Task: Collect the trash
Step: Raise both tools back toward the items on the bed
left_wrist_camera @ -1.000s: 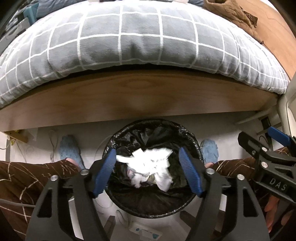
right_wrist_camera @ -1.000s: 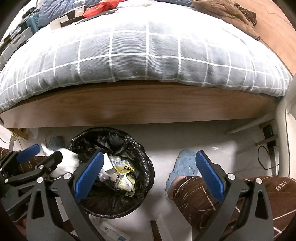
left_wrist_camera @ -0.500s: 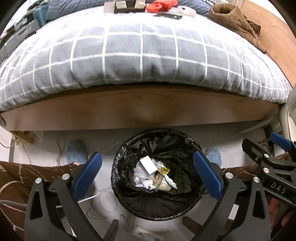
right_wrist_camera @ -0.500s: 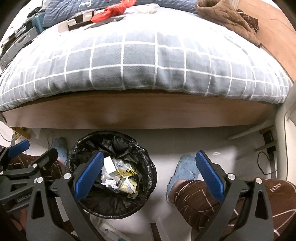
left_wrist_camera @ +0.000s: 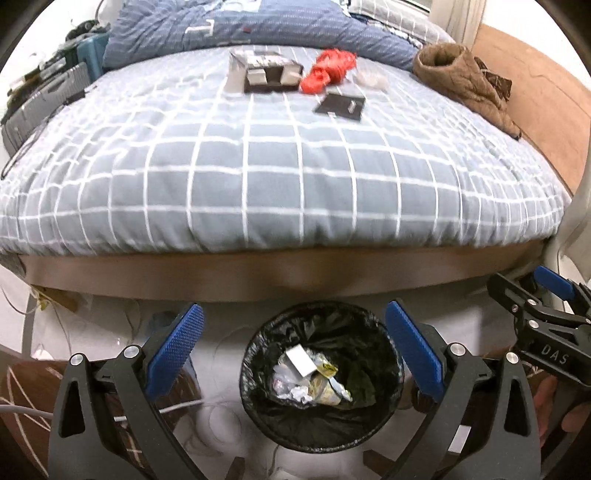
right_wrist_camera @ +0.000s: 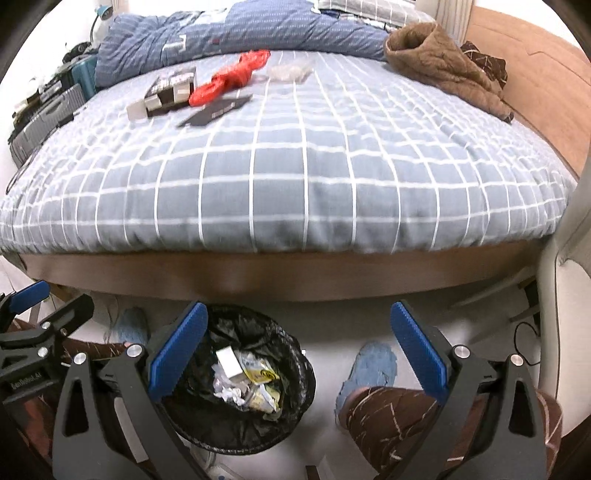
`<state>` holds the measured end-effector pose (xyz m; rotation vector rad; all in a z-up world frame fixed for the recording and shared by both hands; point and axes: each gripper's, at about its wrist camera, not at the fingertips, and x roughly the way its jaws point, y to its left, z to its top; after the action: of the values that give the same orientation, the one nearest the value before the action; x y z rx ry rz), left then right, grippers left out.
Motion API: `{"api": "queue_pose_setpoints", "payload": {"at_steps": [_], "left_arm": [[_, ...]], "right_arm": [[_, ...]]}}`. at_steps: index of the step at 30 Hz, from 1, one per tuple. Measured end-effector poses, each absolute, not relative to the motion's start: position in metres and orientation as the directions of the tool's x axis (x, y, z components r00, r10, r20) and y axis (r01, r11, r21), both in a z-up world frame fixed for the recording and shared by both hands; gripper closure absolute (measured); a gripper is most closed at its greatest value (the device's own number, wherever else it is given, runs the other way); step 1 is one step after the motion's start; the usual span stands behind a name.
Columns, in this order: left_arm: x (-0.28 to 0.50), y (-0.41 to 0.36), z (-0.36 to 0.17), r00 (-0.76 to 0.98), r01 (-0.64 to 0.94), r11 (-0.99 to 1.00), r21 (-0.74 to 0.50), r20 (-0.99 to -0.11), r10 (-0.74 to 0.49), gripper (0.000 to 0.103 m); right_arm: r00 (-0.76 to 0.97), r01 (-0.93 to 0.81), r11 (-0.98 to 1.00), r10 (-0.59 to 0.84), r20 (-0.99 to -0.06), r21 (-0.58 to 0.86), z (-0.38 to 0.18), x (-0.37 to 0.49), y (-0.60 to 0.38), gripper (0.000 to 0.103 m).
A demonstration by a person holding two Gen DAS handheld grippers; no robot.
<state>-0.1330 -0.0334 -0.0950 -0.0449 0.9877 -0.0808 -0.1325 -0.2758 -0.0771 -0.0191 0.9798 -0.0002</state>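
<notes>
A black-lined trash bin [left_wrist_camera: 321,384] [right_wrist_camera: 240,384] stands on the floor before the bed, holding crumpled paper and wrappers [left_wrist_camera: 308,380]. My left gripper [left_wrist_camera: 293,347] hangs open above it with nothing between its fingers. My right gripper [right_wrist_camera: 297,343] is also open and empty, to the right of the bin. On the checked bedspread [left_wrist_camera: 280,155] lie a red plastic bag [left_wrist_camera: 327,70] [right_wrist_camera: 232,77], a dark cardboard box [left_wrist_camera: 264,72] [right_wrist_camera: 168,92], a flat black packet [left_wrist_camera: 340,107] [right_wrist_camera: 216,109] and a clear wrapper [right_wrist_camera: 290,72].
A brown garment [right_wrist_camera: 443,62] lies at the bed's far right, a blue quilt [right_wrist_camera: 236,33] at its head. A person's patterned trouser leg [right_wrist_camera: 399,417] and blue slipper [right_wrist_camera: 369,369] are right of the bin. Cables [left_wrist_camera: 207,406] lie on the floor; suitcases [right_wrist_camera: 44,114] stand left.
The left gripper opened and let a white crumpled tissue fall into the bin. Both grippers then rose and tilted up, bringing the top of the bed and its litter into view.
</notes>
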Motion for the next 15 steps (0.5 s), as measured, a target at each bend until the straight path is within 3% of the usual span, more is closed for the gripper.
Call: {"api": "queue_pose_setpoints", "payload": {"at_steps": [15], "left_arm": [[-0.063,-0.002,-0.046,0.624,-0.031,0.998,-0.056,-0.781,-0.025,0.006]], "right_arm": [[0.624,-0.042,0.999,0.027,-0.781,0.001,-0.039,-0.070,-0.262,0.008]]}}
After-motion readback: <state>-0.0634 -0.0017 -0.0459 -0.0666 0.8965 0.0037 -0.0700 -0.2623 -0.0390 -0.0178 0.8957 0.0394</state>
